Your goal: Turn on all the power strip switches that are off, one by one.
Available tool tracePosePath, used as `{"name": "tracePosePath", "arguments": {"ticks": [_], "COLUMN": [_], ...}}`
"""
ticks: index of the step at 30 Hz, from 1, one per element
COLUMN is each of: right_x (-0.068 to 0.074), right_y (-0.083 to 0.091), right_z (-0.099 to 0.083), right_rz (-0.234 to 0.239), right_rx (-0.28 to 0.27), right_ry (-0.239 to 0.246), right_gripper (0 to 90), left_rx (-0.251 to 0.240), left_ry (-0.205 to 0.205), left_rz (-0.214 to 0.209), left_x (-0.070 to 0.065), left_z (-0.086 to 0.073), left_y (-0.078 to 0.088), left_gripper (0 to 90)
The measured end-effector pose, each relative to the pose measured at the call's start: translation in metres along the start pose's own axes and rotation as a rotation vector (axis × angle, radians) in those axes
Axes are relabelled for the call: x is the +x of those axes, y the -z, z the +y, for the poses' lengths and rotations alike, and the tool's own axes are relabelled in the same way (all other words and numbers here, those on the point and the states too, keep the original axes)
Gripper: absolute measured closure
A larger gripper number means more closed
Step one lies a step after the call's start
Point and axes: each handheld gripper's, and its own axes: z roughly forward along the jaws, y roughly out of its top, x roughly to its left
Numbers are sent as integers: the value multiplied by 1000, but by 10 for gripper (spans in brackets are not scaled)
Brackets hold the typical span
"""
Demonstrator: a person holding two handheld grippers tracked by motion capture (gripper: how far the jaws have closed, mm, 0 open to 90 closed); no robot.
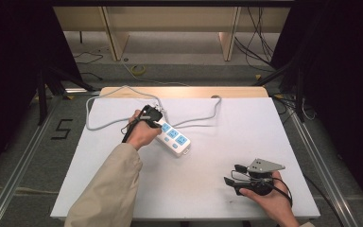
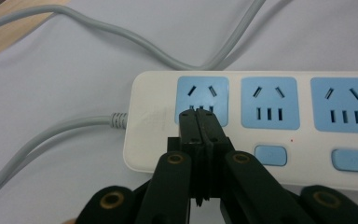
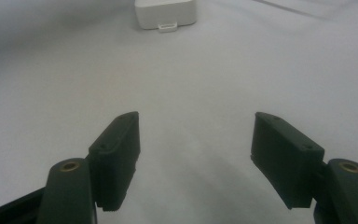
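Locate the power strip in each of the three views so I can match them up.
High view: power strip lies left of centre on the white table, under the left gripper.
Left gripper view: it spans the middle and right, blue sockets up; the shut jaws sit over the leftmost socket.
Right gripper view: its white end is at the top edge, beyond the open jaws.
Shared landmark: the strip's cable-free end with its small tab.

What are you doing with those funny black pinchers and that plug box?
A person holds a gripper in each hand at a white table. The left gripper, jaws pressed together, has its tips on the first blue socket of the white power strip. The right gripper waits open, apart from the strip, holding nothing.
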Motion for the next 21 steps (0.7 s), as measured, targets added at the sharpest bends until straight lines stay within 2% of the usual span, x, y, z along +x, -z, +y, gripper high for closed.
{"name": "tracePosePath", "arguments": {"ticks": [7,14,21], "right_x": [0,0,0], "right_y": [0,-1,0], "right_z": [0,0,0], "right_rz": [0,0,0], "right_rx": [3,3,3], "right_ry": [7,6,7], "right_gripper": [334,334,334], "left_rx": [-3,-2,-3], "left_ry": [0,-21,-16], "left_rz": [-14,-35,-45], "left_x": [-2,-9,-14], "left_z": [0,1,1], "left_y": [5,8,8], "left_gripper": [899,899,899]}}
